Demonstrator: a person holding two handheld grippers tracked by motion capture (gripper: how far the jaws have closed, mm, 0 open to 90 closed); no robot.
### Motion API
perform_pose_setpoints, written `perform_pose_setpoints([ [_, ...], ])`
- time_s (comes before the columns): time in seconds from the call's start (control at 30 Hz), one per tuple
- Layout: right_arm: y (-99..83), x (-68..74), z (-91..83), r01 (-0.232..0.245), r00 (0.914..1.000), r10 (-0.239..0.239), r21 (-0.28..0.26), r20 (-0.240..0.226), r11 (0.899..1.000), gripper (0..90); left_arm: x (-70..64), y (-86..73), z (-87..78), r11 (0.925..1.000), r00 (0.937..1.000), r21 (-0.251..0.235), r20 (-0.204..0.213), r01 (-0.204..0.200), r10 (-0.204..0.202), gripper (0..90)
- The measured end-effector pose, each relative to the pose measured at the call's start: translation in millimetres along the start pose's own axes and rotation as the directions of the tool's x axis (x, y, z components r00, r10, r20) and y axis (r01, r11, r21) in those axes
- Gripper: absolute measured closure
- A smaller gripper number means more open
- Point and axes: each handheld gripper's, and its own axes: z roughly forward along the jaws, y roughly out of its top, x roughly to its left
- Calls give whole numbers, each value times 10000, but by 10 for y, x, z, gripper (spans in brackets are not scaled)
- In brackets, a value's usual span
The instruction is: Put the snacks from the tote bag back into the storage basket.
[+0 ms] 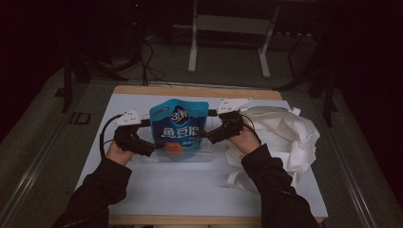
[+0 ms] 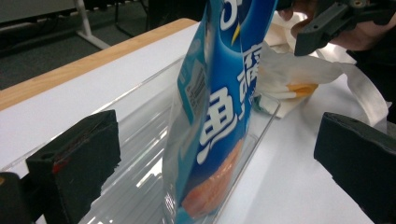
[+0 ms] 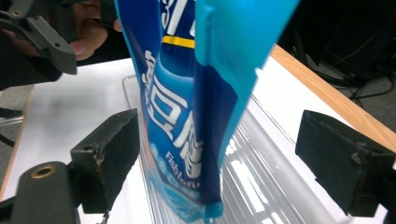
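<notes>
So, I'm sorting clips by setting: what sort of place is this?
Probably a dim lab or workshop: a white-topped table, metal stand legs behind it, cables on the floor.

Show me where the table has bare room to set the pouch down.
Bare: the near strip of table between the sleeves, and the patch left of the left gripper. Crowded: the clear tray holding the blue pouch, and the white cloth.

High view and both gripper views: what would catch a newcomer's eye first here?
The bright blue snack pouch stands upright in a clear plastic tray at mid-table, flanked by the left gripper and right gripper, both with jaws open around its edges. A crumpled white cloth bag lies to the right.
</notes>
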Motion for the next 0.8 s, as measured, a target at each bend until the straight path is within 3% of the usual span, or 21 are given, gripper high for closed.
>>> perform_pose_setpoints([
  [0.33, -96, 30, -148, -189, 9998, 189, -25, 33, 9998, 141, -102, -138, -118, 9998, 9997, 135, -223, 121, -118, 8],
  [0.43, -139, 36, -197, -389, 9991, 385, -186, -201, 9991, 142, -153, -177, -134, 9998, 9998, 166, -194, 104, -101, 8],
  [0.8, -290, 110, -420, -307, 9995, 308, -317, 34, 9990, 144, -339, -376, -126, 9996, 9997, 270, -233, 34, -27, 8],
])
